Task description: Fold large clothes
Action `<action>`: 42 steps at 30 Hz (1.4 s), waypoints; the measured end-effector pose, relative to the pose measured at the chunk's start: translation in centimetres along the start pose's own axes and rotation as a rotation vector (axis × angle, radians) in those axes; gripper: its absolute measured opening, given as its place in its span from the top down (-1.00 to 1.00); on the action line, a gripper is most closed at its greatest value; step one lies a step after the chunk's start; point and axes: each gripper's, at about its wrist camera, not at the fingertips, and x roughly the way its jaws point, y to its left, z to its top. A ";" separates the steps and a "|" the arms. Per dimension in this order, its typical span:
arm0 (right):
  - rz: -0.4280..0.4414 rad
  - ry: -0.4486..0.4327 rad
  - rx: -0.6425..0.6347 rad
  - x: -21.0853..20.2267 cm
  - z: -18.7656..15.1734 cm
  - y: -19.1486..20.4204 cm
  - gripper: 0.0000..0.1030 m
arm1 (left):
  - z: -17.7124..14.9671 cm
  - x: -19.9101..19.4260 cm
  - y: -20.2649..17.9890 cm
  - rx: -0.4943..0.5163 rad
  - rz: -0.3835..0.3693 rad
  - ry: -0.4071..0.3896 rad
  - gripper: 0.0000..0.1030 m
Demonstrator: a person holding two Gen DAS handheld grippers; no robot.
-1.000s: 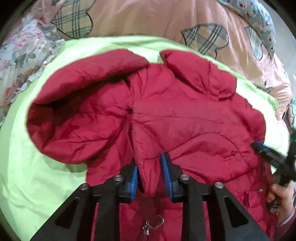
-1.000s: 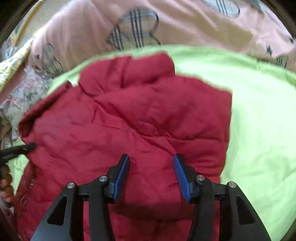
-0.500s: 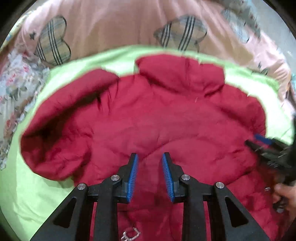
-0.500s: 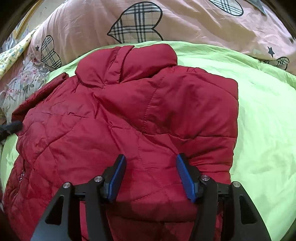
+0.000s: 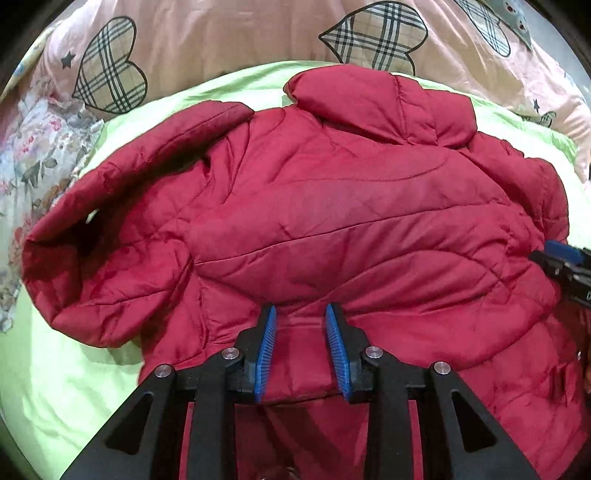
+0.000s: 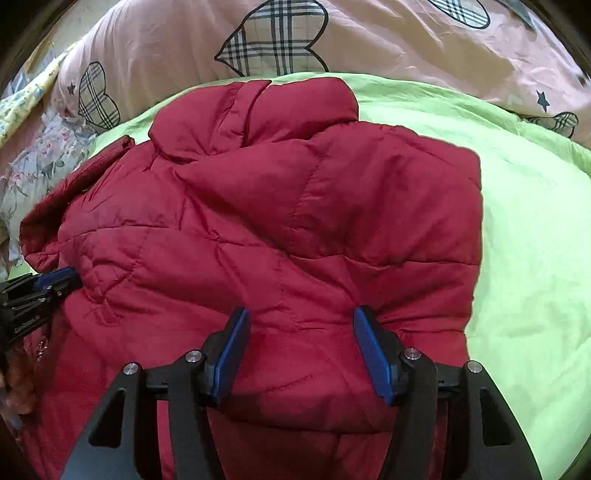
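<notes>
A red quilted jacket lies back-up on a lime green sheet, collar at the far side, folded in from the sides. It also fills the right wrist view. My left gripper is open, jaws a modest gap apart, low over the jacket's near folded edge. My right gripper is open wide over the jacket's right part. The right gripper's tip shows at the right edge of the left view; the left gripper's tip shows at the left edge of the right view.
A pink duvet with plaid hearts lies bunched along the far side, also in the right view. Floral bedding lies at the far left. Green sheet extends right of the jacket.
The left gripper let go of the fold of red fabric it pinched and now stands open. The jacket has settled flatter. Both grippers have drawn back and lowered a little.
</notes>
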 end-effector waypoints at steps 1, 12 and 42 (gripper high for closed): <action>-0.005 0.002 -0.005 0.0 0.0 0.1 -0.19 | 0.1 -0.1 0.0 0.007 0.007 -0.001 0.36; 0.108 -0.038 0.084 -4.4 -0.2 -0.5 -0.26 | 1.3 -4.6 2.1 0.051 0.178 -0.077 0.08; 0.255 -0.069 0.077 -11.7 -4.6 2.8 -0.33 | 11.5 3.5 9.7 -0.183 0.187 -0.016 0.80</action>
